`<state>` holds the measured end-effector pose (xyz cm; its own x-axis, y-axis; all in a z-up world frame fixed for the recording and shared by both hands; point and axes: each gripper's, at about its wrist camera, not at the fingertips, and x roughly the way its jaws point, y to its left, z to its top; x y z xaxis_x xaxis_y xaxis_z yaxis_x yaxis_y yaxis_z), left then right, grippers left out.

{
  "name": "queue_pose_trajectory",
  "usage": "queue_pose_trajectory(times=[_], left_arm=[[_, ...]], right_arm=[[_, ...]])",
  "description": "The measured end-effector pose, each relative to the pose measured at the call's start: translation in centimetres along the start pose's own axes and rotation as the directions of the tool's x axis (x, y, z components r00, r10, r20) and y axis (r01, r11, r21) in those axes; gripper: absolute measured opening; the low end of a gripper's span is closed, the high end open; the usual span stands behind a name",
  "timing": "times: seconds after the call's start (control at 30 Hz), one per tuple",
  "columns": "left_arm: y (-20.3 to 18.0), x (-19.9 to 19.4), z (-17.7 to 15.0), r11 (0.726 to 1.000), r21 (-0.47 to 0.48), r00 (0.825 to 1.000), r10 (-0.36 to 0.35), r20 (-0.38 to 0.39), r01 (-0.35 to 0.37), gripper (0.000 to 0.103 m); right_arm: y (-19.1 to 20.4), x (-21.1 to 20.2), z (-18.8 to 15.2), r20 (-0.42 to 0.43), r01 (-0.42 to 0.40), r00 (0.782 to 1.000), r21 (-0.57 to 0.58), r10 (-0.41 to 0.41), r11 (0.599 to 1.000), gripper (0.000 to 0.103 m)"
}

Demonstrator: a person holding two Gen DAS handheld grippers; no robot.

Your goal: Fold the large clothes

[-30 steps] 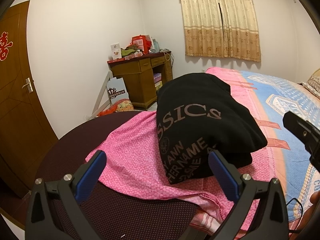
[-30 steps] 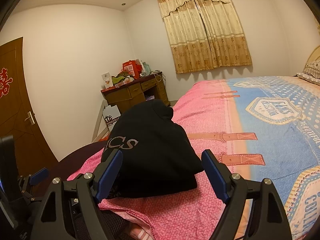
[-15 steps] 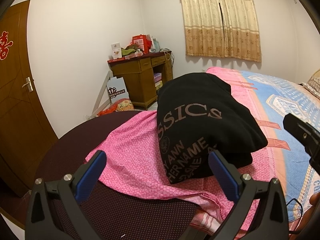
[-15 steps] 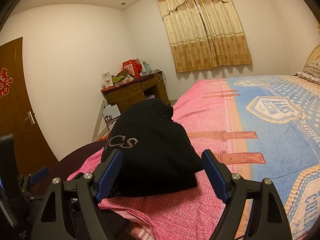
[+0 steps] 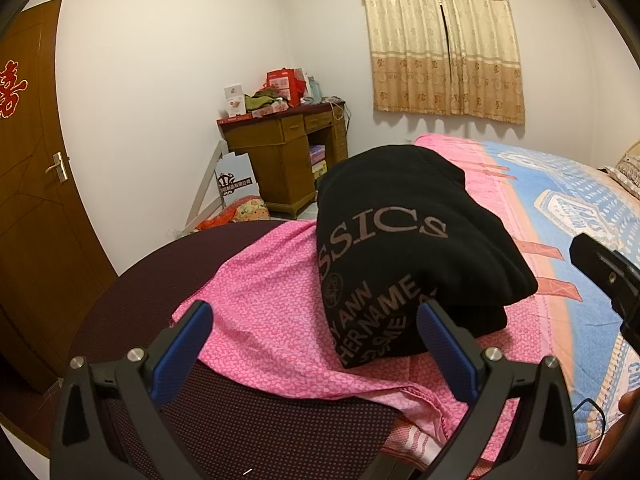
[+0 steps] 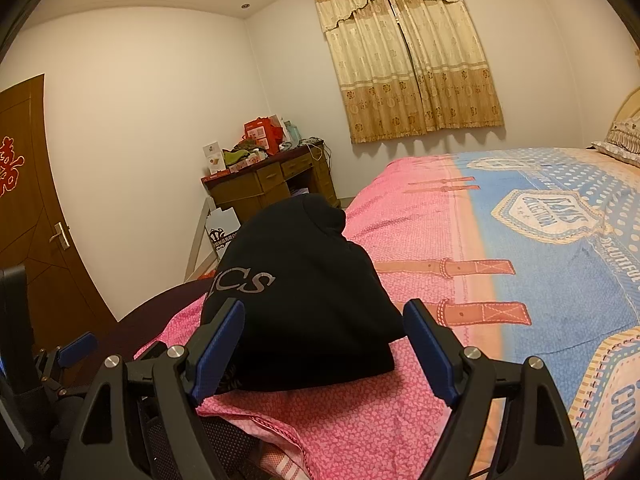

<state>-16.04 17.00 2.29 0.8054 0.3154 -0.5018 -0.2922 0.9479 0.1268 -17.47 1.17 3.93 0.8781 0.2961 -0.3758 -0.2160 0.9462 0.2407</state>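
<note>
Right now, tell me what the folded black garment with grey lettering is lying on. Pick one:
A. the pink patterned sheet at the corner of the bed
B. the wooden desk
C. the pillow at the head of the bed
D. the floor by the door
A: the black garment sits as a folded bundle on the pink patterned sheet, in front of both open claws.

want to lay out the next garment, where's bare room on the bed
The widest free patch is the blue part of the bedspread, between the black folded garment and the pillow. The pink strip beyond the garment, toward the curtain, is also bare. It is crowded at the near corner, where the garment lies before both open hand-held grippers.
</note>
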Motion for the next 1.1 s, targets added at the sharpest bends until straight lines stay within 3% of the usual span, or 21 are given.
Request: queue_pose_trajectory(times=[0.67, 0.9, 1.1], left_arm=[[1.3, 0.6, 0.7, 0.998, -0.012, 0.998, 0.061, 0.001, -0.061, 0.103], [1.8, 1.1, 0.7, 0.998, -0.056, 1.0, 0.005, -0.025, -0.006, 0.103], [1.9, 1.4, 0.5, 0.999, -0.047, 1.0, 0.011, -0.023, -0.012, 0.103]], right_arm=[[0.0, -0.1, -0.4, -0.009, 0.001, 1.0, 0.006, -0.001, 1.0, 0.082], [0.0, -0.2, -0.6, -0.013, 0.001, 1.0, 0.001, -0.001, 1.0, 0.082], [-0.2, -0.2, -0.6, -0.015, 0.002, 1.0, 0.009, -0.001, 1.0, 0.082]])
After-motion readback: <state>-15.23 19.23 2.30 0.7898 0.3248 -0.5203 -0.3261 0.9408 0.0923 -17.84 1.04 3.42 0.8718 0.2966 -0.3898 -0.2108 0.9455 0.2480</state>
